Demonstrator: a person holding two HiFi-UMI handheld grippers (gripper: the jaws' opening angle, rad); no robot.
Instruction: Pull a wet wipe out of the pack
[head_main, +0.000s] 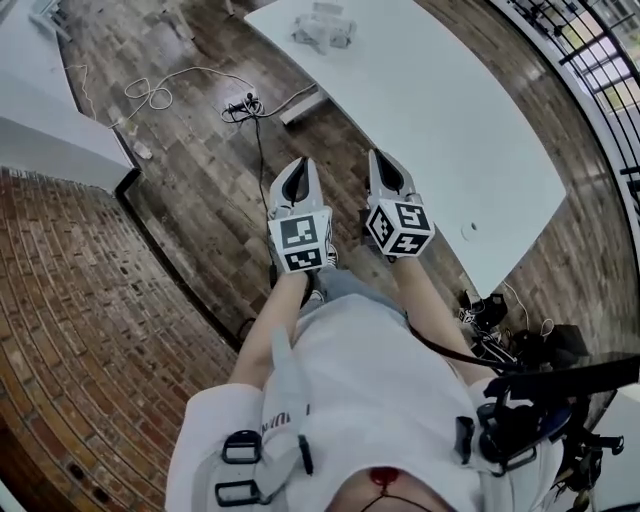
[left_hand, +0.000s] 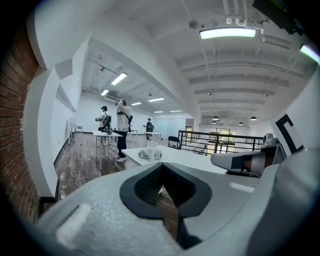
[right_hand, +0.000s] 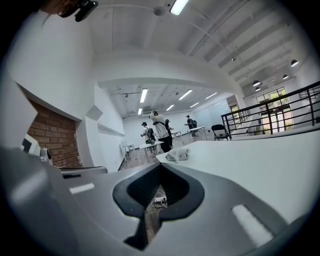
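The wet wipe pack (head_main: 323, 27), a crumpled whitish packet, lies at the far end of a long white table (head_main: 450, 120). It appears small in the left gripper view (left_hand: 150, 153) and in the right gripper view (right_hand: 178, 155). I hold both grippers side by side in front of my body, over the wooden floor and well short of the pack. The left gripper (head_main: 298, 165) (left_hand: 161, 164) has its jaws together with nothing between them. Beside it, the right gripper (head_main: 385, 160) (right_hand: 161, 165) is likewise shut and holds nothing.
A power strip (head_main: 243, 105) and loose cables lie on the floor near the table's left side. A brick surface (head_main: 60, 300) runs along the left. Bags and gear (head_main: 500, 330) sit at the right. People (left_hand: 122, 127) stand at distant tables; a black railing (right_hand: 270, 112) borders the right.
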